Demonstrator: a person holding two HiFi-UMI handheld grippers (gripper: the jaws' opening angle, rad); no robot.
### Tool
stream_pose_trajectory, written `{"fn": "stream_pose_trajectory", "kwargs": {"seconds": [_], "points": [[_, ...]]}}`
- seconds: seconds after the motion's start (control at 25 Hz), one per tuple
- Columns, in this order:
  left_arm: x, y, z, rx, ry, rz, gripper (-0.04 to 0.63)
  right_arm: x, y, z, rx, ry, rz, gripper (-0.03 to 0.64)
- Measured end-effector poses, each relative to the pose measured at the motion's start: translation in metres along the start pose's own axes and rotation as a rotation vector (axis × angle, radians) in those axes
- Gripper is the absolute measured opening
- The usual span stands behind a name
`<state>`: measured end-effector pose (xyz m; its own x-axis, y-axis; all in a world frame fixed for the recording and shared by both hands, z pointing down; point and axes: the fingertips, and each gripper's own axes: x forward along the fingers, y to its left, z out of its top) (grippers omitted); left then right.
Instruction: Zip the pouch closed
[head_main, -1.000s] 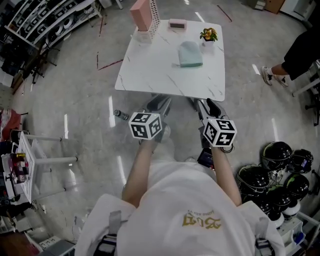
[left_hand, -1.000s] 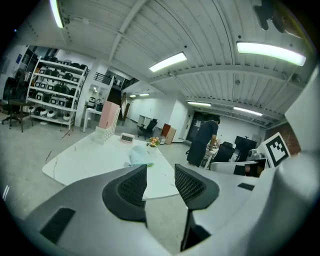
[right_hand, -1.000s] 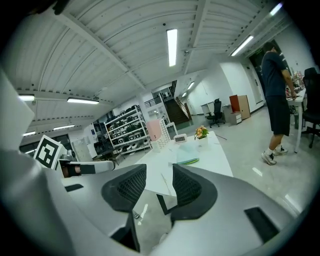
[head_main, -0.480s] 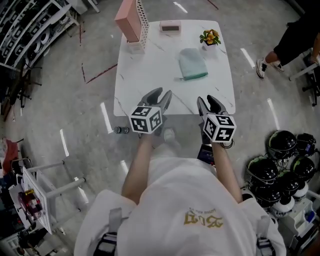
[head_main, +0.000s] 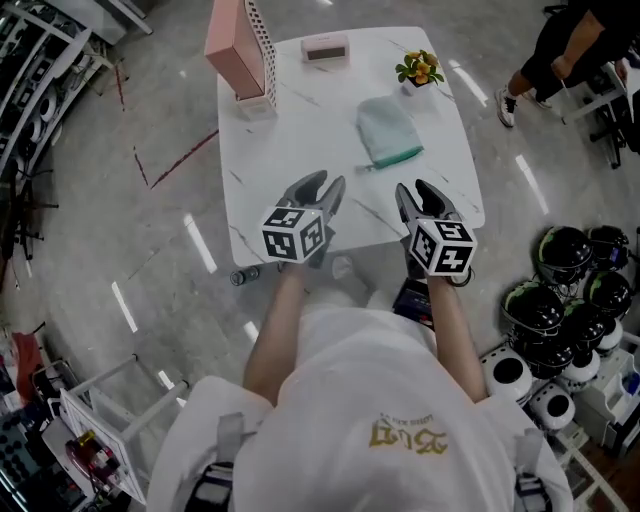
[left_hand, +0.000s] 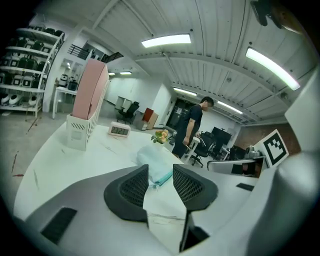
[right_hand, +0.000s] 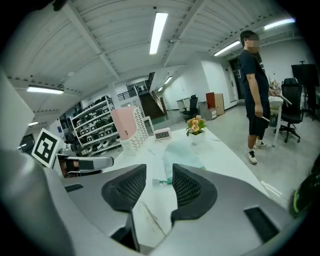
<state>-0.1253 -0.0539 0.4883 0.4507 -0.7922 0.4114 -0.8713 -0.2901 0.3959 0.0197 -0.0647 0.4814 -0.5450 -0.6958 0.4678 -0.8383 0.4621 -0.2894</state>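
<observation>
Left claw (left_hand: 160, 170): jaws apart and closing; nothing is held between them; only bare table (head_main: 300, 140) is seen through the gap
Right claw (right_hand: 159, 170): jaws stand apart; nothing is gripped
Pouch (head_main: 388, 128): laid flat on the table ahead of both claws and well apart from them; it is set more in line with the right claw than the left; it is touched by neither
Zip: the teal zip edge is turned towards the claws; a small pull (right_hand: 159, 182) is seen at the end nearer the left claw; how far the zip is open cannot be told
Progress: nothing is judged done yet; the pouch has to be reached and pinned, the pull gripped, and the zip drawn along the whole edge
Pouch contents: hidden; only a slight bulge is shown
Holder (head_main: 262, 45): set beyond the left claw, off to its outer side; a pink box (head_main: 228, 45) is stood upright in it
Pot (head_main: 418, 88): placed just beyond the pouch; flowers (head_main: 418, 68) are held in it
Clock (head_main: 325, 47): set farthest off, at the far edge
</observation>
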Motion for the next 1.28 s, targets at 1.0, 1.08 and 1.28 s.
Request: {"fn": "stream_pose_trajectory", "kwargs": {"seconds": [1.0,1.08,1.28], "points": [[0.060,0.020,-0.015,0.117,0.190,-0.095,0.163,0.067,-0.002,-0.017,-0.003,0.102,-0.001,0.166],[0.066,0.021,-0.021,0.126,0.214,-0.096,0.163,0.073,-0.005,-0.024,0.000,0.126,0.001,0.166],[0.083,0.020,-0.029,0.140,0.244,-0.111,0.161,0.088,-0.012,-0.036,0.029,0.178,0.021,0.166]]}}
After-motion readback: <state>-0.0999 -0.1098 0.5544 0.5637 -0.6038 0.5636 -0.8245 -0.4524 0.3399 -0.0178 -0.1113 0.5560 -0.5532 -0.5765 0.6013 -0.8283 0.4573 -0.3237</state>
